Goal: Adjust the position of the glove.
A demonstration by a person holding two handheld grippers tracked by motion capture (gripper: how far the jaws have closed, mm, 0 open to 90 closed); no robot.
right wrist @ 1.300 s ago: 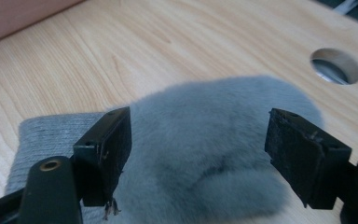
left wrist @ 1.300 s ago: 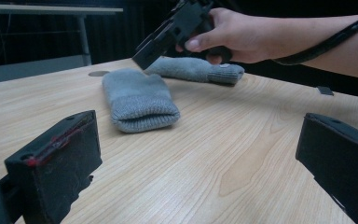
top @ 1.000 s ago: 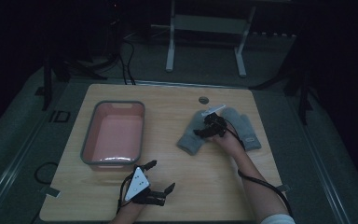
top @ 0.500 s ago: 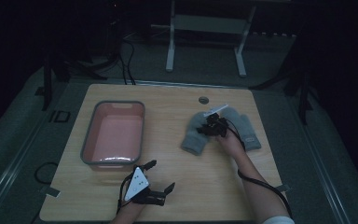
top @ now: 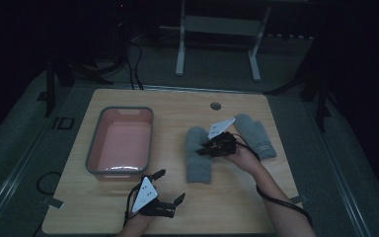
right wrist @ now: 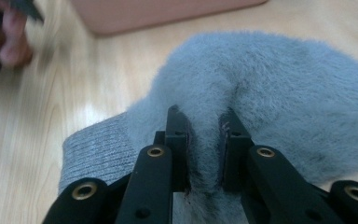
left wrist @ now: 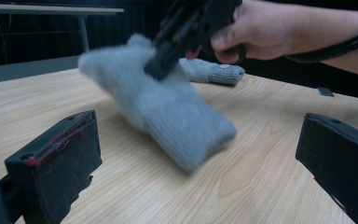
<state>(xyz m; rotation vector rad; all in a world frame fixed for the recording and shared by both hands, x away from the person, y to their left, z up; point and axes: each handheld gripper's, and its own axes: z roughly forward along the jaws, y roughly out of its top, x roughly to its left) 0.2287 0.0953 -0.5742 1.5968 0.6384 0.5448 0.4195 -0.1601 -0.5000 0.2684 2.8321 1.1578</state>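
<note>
Grey mitten pinched mid-body by right gripper, lifting off tabletop. Left gripper resting nearby, jaws wide, empty, apparently waiting.

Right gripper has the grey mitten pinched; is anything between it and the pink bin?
Nothing visible does. The right gripper pinches the near mitten, and only bare table lies between it and the pink bin, whose inside looks empty. The left gripper sits nearer the person.
</note>
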